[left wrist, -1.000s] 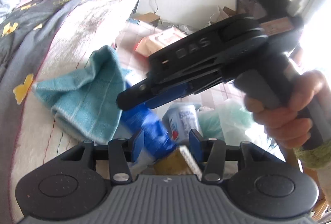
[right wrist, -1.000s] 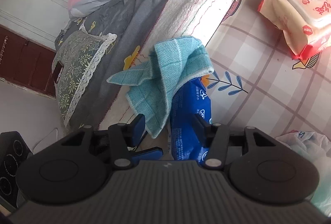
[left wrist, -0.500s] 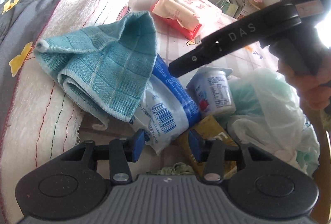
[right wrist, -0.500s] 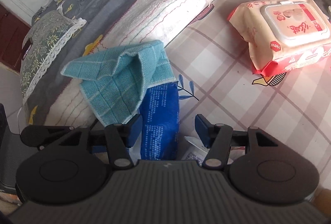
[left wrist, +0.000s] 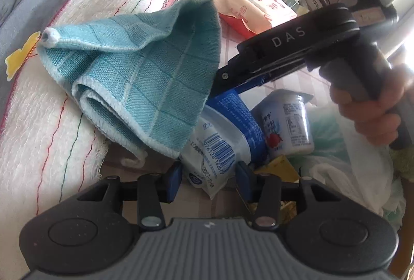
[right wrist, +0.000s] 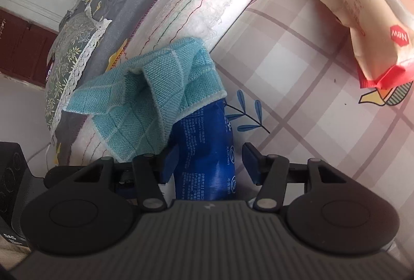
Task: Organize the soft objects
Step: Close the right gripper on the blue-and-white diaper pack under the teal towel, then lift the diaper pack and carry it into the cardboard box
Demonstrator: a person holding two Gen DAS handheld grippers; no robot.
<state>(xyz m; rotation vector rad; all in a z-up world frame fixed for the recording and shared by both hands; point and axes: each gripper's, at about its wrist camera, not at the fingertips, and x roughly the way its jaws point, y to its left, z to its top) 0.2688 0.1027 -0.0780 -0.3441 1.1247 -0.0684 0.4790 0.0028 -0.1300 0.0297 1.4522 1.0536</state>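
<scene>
A teal checked cloth (left wrist: 145, 73) lies crumpled on the bed's edge and droops over a blue tissue pack (left wrist: 233, 109). My left gripper (left wrist: 209, 178) hangs over the pack's white barcoded end; its jaws are opening a little and that end lies between them. In the right wrist view the cloth (right wrist: 155, 104) covers the top of the pack (right wrist: 207, 145). My right gripper (right wrist: 210, 163) straddles the pack with jaws closing; a gap shows at the right pad. Its black body (left wrist: 297, 37) reaches in from the right, its tips hidden behind the cloth.
A pink-and-red wipes pack (right wrist: 367, 8) lies on the checked surface (right wrist: 297, 73) beyond. A yogurt cup (left wrist: 287, 122), a yellow packet (left wrist: 279, 168) and a white plastic bag (left wrist: 344, 176) crowd the right. The white bed cover (left wrist: 51, 112) borders the left. A hand (left wrist: 370, 112) holds the right gripper.
Both grippers have come down toward the cloth and blue pack, which now look larger. The pack now lies between the fingers of each gripper.
</scene>
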